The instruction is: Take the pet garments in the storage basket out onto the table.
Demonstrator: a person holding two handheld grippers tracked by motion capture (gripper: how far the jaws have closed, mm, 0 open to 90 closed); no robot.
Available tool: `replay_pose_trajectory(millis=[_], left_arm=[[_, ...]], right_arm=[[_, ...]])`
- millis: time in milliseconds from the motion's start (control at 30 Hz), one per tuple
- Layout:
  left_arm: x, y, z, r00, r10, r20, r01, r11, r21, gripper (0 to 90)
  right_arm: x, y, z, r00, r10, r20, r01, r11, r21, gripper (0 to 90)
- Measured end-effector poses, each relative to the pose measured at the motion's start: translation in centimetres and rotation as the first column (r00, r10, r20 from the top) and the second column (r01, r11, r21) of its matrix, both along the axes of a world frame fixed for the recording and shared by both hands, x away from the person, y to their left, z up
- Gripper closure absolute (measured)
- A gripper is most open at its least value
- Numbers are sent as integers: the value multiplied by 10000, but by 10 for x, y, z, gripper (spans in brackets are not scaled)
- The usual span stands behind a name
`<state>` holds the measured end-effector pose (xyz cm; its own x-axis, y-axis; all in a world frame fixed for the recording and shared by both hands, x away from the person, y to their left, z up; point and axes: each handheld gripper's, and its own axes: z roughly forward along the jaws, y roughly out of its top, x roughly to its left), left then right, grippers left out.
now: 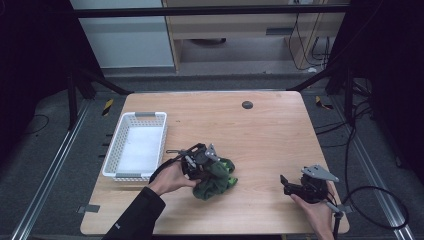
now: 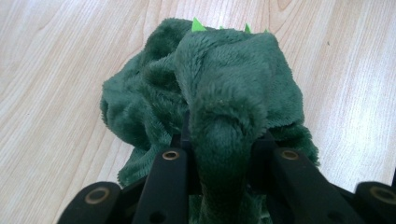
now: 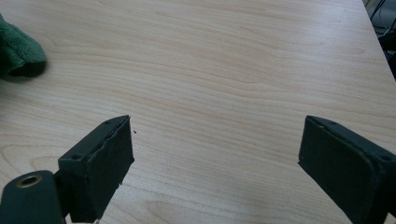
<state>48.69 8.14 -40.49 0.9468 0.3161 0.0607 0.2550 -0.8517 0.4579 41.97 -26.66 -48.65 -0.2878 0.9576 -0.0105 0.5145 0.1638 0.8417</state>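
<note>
Right now the left gripper (image 2: 219,154) pinches a fold of the green plush toy (image 1: 216,177) lying near the middle of the tabletop (image 1: 260,130), the right gripper (image 3: 215,154) open and idle, so soft fabric could slip free if lifted.

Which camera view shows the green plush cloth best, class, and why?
The left gripper view: the green plush cloth is close, its fold pinched between the jaws. The high view shows it small beside the white basket; the right gripper view catches one edge.
</note>
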Motion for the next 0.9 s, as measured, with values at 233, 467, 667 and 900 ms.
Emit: replay_pose_trajectory(millis=[233, 467, 667, 900], left_arm=[[0, 0, -5, 10000, -92, -34, 92, 9999, 104, 589], [-2, 2, -2, 10000, -25, 84, 26, 10000, -91, 460], [-9, 8, 9, 9995, 47, 320, -29, 9984, -573, 380], [-18, 23, 26, 9956, 598, 719, -487, 9879, -1471, 303]], right_arm=[[0, 0, -1, 10000, 34, -19, -34, 10000, -56, 100], [0, 0, -1, 10000, 34, -21, -35, 10000, -53, 99], [0, 0, 0, 10000, 13, -41, -13, 10000, 21, 99], [0, -1, 0, 10000, 7, 40, -6, 10000, -52, 98]])
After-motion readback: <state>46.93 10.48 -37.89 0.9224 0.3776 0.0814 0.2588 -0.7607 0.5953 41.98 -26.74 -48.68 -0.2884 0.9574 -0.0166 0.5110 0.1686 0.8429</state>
